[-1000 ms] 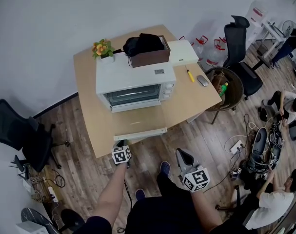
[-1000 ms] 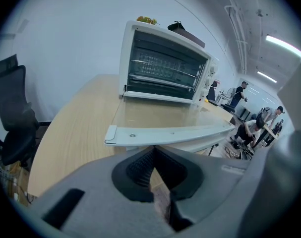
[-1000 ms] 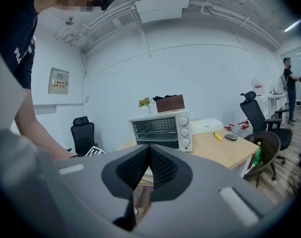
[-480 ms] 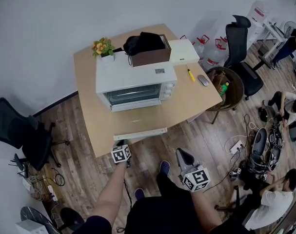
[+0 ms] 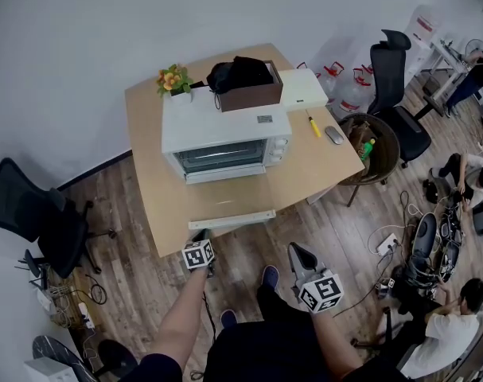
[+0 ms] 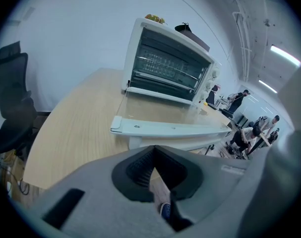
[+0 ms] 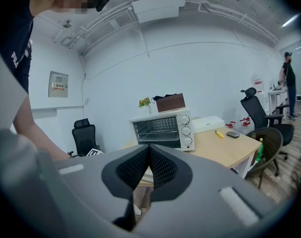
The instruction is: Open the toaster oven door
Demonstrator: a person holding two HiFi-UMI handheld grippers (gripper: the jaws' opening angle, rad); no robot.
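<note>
Head view: toaster oven door [image 5: 225, 204] still down; left gripper [image 5: 199, 237], right gripper [image 5: 299, 251] unmoved.

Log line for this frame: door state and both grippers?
door: open, lying flat | left gripper: shut, empty, clear of door | right gripper: shut, empty, clear of door

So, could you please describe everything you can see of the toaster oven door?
The toaster oven door is fully open, swung down from the bottom front of the toaster oven and lying roughly flat over the wooden table. It looks like a clear glass pane, with the tabletop showing through it, and has a long white handle along its near edge. Nothing rests on it.
</note>
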